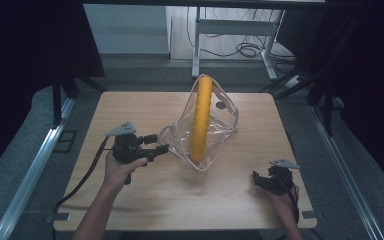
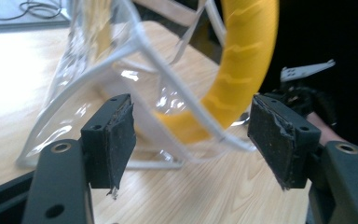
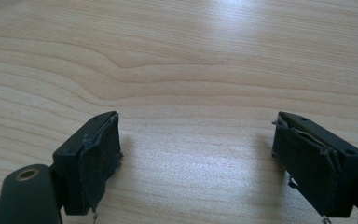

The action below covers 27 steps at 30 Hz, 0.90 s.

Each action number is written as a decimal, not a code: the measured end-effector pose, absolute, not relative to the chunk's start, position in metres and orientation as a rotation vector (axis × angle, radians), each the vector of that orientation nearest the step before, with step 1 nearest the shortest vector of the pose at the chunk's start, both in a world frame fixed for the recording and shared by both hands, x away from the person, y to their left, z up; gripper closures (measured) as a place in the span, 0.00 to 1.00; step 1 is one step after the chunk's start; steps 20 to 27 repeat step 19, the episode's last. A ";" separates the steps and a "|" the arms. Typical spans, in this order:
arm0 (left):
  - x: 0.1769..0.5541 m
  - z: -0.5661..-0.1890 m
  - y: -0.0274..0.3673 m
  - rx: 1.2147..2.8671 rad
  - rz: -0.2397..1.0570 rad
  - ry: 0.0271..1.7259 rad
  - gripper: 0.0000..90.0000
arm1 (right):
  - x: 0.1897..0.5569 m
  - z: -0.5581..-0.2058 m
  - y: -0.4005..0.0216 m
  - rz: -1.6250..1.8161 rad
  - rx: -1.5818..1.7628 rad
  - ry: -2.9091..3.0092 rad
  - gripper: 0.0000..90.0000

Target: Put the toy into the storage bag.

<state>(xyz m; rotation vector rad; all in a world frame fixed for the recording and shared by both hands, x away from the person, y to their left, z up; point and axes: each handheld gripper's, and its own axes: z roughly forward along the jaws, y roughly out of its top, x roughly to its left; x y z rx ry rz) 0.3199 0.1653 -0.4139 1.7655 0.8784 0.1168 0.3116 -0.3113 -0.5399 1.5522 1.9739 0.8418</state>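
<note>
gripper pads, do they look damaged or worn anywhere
Yes. The pads of the right hand-held gripper are torn and peeling at the edges, with loose shreds hanging. The left hand-held gripper has frayed, ragged pads too. Both stand open, gripping nothing.

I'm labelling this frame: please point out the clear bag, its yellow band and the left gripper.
clear bag (image 1: 220,122): high view, on its transparent side wall.
yellow band (image 1: 200,117): high view, mid-length of the strip.
left gripper (image 1: 156,143): high view, between its open fingertips.
</note>
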 end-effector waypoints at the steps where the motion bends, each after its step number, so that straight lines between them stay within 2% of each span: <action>1: 0.319 -0.417 0.167 1.766 0.118 0.888 0.35 | 0.312 -0.540 -0.311 0.842 1.552 1.974 0.17; 4: 0.315 -0.425 0.174 1.749 0.117 0.914 0.39 | 0.312 -0.540 -0.311 0.842 1.552 1.973 0.17; 14: 0.309 -0.443 0.179 1.812 0.144 0.953 0.38 | 0.312 -0.540 -0.311 0.840 1.554 1.974 0.17; 27: 0.308 -0.447 0.183 1.800 0.139 0.972 0.38 | 0.312 -0.540 -0.311 0.843 1.554 1.972 0.17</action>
